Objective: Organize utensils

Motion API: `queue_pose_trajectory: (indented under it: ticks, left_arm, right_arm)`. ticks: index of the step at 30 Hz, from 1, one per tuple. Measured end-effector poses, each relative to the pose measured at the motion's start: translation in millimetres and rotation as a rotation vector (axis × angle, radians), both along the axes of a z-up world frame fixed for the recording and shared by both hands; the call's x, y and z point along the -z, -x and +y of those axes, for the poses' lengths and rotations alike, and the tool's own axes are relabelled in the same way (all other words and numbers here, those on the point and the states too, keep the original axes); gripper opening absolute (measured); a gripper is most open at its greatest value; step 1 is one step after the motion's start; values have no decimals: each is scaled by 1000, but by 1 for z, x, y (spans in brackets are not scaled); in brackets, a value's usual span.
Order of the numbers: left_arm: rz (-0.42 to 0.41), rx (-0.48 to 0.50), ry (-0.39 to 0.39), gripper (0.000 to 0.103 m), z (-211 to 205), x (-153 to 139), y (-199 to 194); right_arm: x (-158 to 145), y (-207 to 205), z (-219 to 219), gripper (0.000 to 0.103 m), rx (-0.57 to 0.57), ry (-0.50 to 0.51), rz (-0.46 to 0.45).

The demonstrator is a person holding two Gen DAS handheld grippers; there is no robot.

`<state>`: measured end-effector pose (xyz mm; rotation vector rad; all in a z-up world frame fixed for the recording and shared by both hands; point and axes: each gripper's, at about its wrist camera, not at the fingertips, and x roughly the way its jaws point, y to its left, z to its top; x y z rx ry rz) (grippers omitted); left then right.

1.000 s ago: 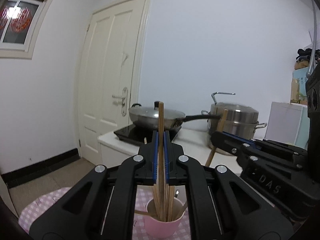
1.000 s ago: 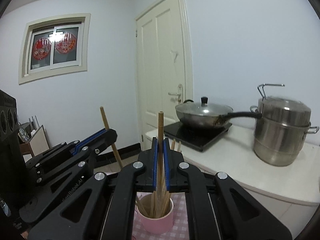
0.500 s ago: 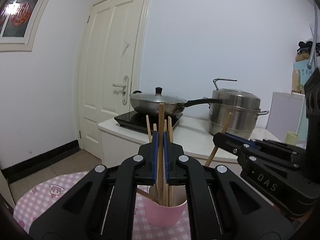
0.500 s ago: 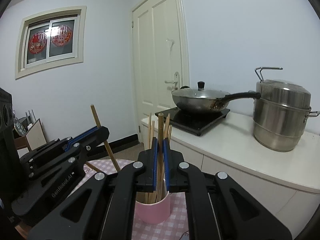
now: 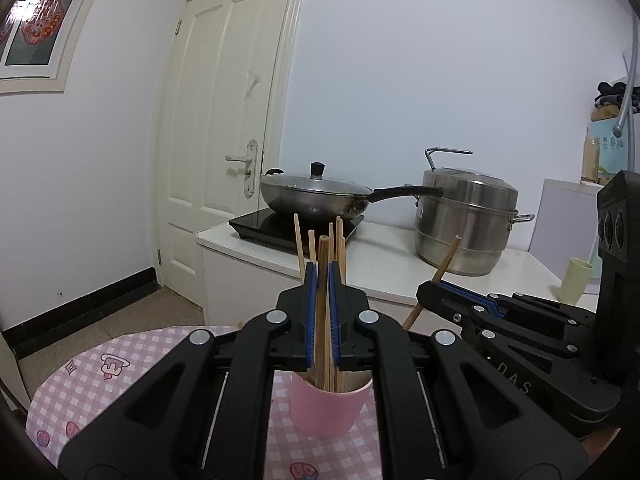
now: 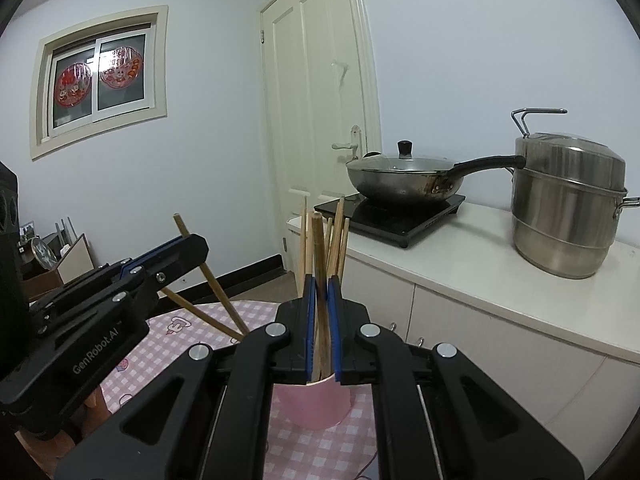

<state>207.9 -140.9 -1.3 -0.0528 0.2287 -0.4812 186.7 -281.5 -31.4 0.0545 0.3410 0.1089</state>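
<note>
**Two grippers, a chopstick each, over the pink cup**

The cup's (image 5: 326, 408) rim and mouth are mostly hidden behind gripper bodies in both wrist views, so how deep each stick sits inside cannot be told. Whether the pads actually press on the sticks is also hard to judge; a thin gap shows at each side of the stick in both views.

The cup stands on a pink checked cloth (image 5: 120, 364) and holds a bundle of wooden chopsticks (image 5: 338, 240) standing upright, their tips fanning a little above the jaws.

The left gripper (image 5: 321, 276) has its blue-lined jaws nearly closed around one chopstick (image 5: 322, 264), upright, with its lower end running down into the cup. The right gripper (image 6: 321, 286) is likewise narrowed around a darker chopstick (image 6: 318, 240), whose lower end also drops toward the cup. Seen from the other's camera, each gripper shows its stick poking out tilted from the jaws.

Behind, a counter (image 6: 460, 264) carries a lidded wok (image 6: 404, 180) on a black hob and a steel pot (image 6: 568, 208).
</note>
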Motion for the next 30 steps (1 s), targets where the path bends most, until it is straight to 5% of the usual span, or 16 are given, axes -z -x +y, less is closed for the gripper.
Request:
queue_pose_trajectory:
  ticks: [8, 11, 19, 30]
  left_arm:
    - [7, -5, -6, 9, 6, -3, 13]
    - [-10, -23, 5, 56, 10, -6, 21]
    - [-57, -50, -5, 56, 25, -11, 44]
    - [-133, -169, -62, 74, 52, -8, 85]
  right_arm:
    - [-4, 9, -1, 18, -13, -12, -11]
    - [-7, 14, -2, 32, -1, -18, -22]
    - [-11, 32, 1, 35, -11, -27, -41]
    - [-6, 74, 13, 47, 24, 1, -80]
